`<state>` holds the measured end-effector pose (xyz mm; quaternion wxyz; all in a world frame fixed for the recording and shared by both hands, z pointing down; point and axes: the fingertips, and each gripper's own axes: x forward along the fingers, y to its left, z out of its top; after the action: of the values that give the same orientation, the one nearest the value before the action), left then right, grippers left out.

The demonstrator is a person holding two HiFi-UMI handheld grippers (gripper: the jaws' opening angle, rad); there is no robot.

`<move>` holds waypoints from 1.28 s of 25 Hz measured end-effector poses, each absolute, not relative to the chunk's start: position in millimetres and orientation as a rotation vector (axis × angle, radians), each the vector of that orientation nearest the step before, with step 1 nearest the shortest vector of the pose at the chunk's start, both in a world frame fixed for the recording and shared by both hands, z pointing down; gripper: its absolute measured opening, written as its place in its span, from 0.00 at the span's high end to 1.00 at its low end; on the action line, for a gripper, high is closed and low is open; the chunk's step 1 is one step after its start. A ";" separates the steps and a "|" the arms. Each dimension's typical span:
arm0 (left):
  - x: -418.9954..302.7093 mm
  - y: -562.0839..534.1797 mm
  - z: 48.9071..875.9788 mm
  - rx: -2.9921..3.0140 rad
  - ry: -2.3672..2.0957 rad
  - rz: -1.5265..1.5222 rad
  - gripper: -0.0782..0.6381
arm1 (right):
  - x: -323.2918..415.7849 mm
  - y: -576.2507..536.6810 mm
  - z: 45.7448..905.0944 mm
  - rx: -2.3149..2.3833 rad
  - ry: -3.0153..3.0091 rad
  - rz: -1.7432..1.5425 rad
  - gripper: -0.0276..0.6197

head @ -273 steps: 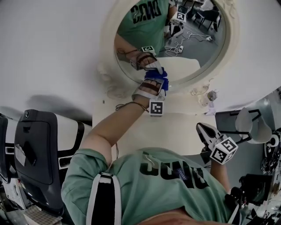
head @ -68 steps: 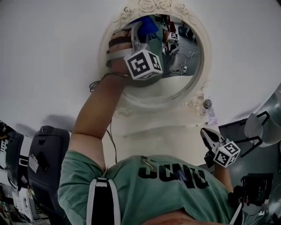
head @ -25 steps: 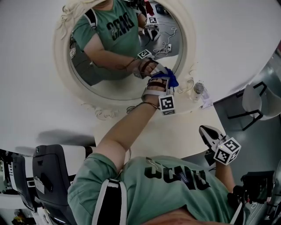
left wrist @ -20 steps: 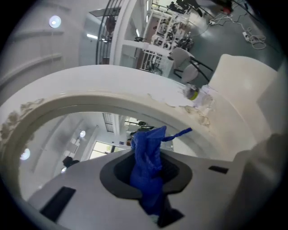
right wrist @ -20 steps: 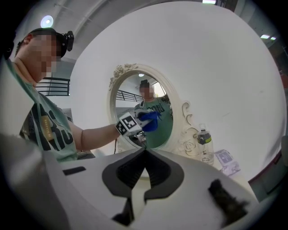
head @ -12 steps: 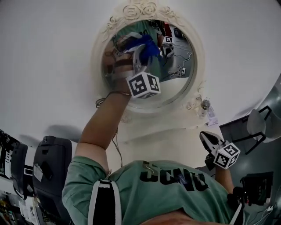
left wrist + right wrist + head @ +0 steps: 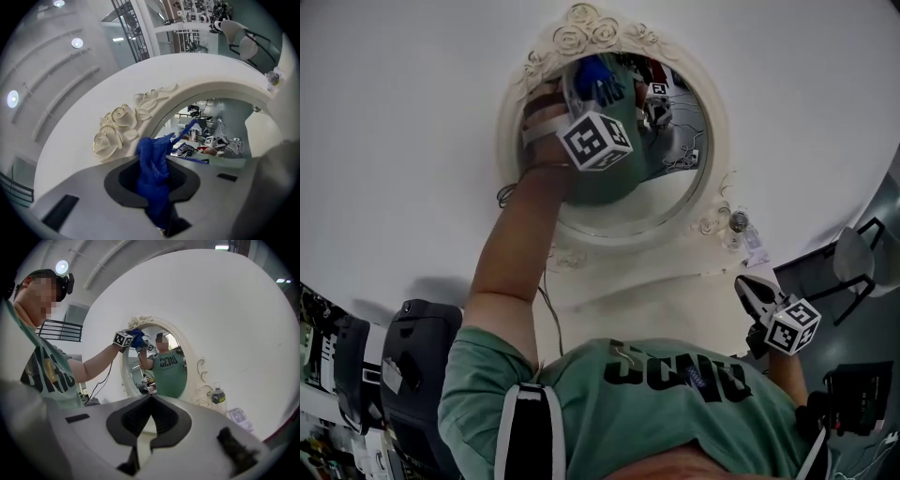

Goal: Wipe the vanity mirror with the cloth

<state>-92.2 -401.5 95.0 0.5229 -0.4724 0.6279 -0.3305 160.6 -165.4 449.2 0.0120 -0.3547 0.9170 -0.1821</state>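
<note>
Left gripper (image 7: 574,89) is up at the top edge of the vanity mirror (image 7: 661,183), jaws clamped on the blue cloth (image 7: 152,178). The cloth is bunched, with its free end sticking out against the glass just under the carved roses (image 7: 115,129) on the frame. Right gripper (image 7: 150,401) hangs low on the person's right, well away from the mirror, jaws together with nothing in them. Main risk as I see it: only a narrow wad of cloth sits past the jaws, so pressing harder could put a hard jaw tip on the glass and scratch or smear it. The loose end could also catch on the rose carving and pull out of the grip. A lower sweep to the right might clip the small bottle (image 7: 738,222) by the frame's base. The arm is stretched high, so pressure is probably uneven and patches may be missed.
</note>
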 end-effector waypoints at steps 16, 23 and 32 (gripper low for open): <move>73.2 -436.7 321.5 -1.279 1.099 -0.873 0.81 | 170.6 -167.2 492.1 -1.174 2.823 -0.765 0.95; 120.7 -450.9 431.5 -1.271 0.924 -0.996 0.80 | 189.4 -172.1 508.1 -1.234 2.766 -0.825 0.95; 125.8 -443.5 439.2 -1.504 0.879 -1.026 0.79 | 172.0 -172.9 488.4 -1.186 2.816 -0.747 0.95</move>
<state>125.8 -443.5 439.2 0.5313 -0.6303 0.3682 -0.4299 172.0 -172.9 488.4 -0.0020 -0.3772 0.8951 -0.2376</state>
